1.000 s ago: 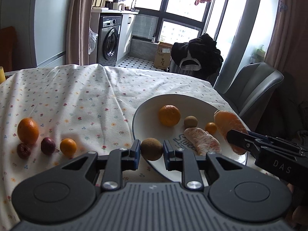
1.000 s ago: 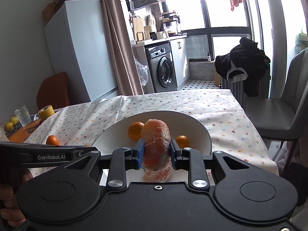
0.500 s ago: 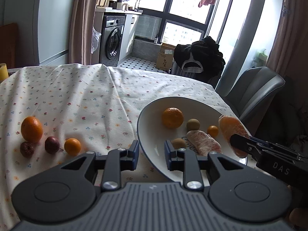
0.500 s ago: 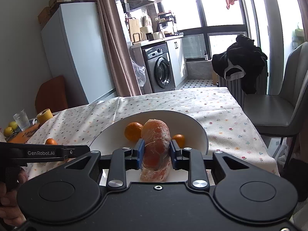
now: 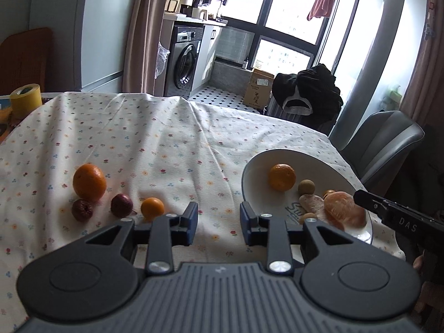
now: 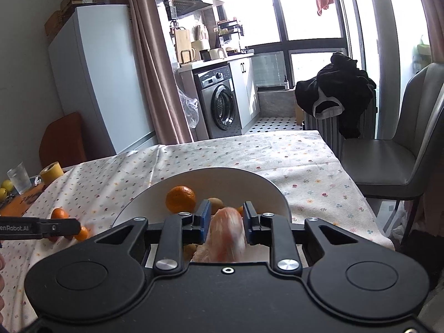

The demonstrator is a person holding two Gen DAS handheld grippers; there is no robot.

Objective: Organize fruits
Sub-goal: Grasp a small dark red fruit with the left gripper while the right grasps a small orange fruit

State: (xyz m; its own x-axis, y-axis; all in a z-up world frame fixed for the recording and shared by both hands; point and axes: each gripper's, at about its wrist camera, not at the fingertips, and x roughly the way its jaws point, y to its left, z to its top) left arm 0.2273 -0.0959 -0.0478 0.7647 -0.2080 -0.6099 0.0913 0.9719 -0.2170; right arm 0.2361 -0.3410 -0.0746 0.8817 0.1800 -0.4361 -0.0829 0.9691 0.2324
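Hovering low over the floral tablecloth (image 5: 166, 144), the left gripper (image 5: 219, 220) has its jaws spread and empty, beside the white plate (image 5: 327, 163). The right gripper (image 6: 225, 217), lettered "DAS", stands apart around the peeled orange (image 6: 228, 231) over the plate, without clear contact. 4 fruits wait left, including 1 small orange (image 5: 152, 208). The plate reads "Sw".

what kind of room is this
Likely a home dining area open to a kitchen or laundry nook: a table under a flowered tablecloth, a washing machine and a fridge.
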